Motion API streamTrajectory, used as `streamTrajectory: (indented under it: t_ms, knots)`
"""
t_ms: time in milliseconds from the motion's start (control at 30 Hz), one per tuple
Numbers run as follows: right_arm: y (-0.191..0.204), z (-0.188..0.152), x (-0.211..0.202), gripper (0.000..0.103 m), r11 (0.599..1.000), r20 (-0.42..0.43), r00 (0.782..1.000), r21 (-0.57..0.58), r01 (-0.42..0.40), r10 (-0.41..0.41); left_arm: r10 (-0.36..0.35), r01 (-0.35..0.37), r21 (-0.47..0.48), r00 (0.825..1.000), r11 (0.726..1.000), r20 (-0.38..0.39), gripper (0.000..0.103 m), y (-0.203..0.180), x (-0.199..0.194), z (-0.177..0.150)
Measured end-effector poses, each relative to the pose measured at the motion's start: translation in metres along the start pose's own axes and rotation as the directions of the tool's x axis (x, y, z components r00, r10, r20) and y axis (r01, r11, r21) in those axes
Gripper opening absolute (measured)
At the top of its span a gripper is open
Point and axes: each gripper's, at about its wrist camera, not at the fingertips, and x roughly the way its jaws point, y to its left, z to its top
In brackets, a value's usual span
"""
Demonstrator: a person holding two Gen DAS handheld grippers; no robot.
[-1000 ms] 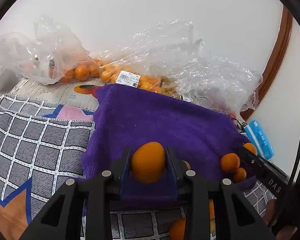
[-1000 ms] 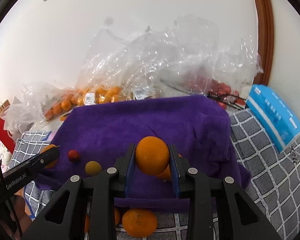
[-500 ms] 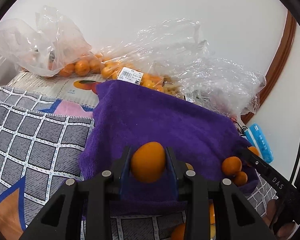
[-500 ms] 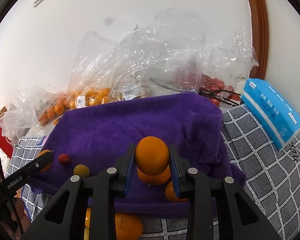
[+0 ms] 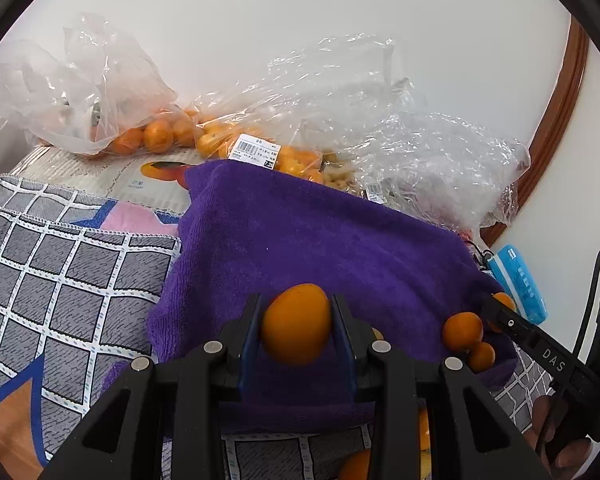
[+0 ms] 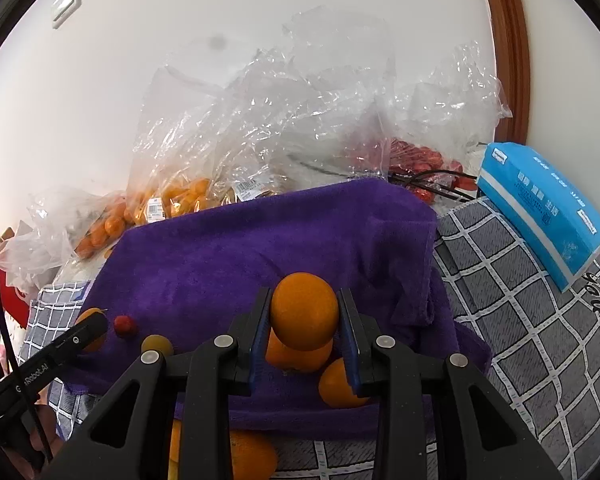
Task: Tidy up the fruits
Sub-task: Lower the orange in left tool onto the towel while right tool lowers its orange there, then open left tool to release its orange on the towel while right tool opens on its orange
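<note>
Between the pads of each gripper sits a fruit: the left gripper (image 5: 297, 330) pinches an oval orange (image 5: 296, 323), the right gripper (image 6: 304, 330) a round orange (image 6: 304, 311), both above the purple towel (image 6: 260, 252). Loose oranges (image 6: 342, 384) lie partly hidden behind the right fingers. Beyond, crumpled clear bags (image 6: 284, 120) blur their fruit against the wall.

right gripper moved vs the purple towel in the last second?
Yes. The right gripper has advanced over the purple towel: two loose oranges now sit beside its held orange.
</note>
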Motion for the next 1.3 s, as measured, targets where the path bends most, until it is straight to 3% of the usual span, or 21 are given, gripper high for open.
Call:
streamTrajectory:
  t_ms: [467, 800, 1133, 1300]
  knots:
    - [0.005, -0.003, 0.003, 0.032, 0.999, 0.003, 1.000, -0.037, 0.021, -0.021, -0.001, 0.001, -0.013, 1.000, 1.000, 0.002, 0.032, 0.002, 0.000, 0.001]
    - [-0.002, -0.003, 0.003, 0.032, 0.999, 0.007, 0.999, -0.030, 0.034, -0.034, -0.061, 0.061, -0.082, 0.998, 0.995, -0.006, 0.032, 0.013, 0.000, 0.003]
    - [0.001, -0.008, 0.001, 0.032, 0.998, -0.006, 1.000, -0.055, 0.023, -0.024, -0.091, 0.091, -0.040, 0.996, 0.995, 0.005, 0.031, 0.006, -0.002, 0.001]
    - [-0.002, -0.007, 0.002, 0.033, 0.999, -0.009, 1.000, -0.043, 0.021, -0.022, -0.070, 0.070, 0.001, 0.998, 0.998, 0.000, 0.031, -0.001, 0.000, -0.002]
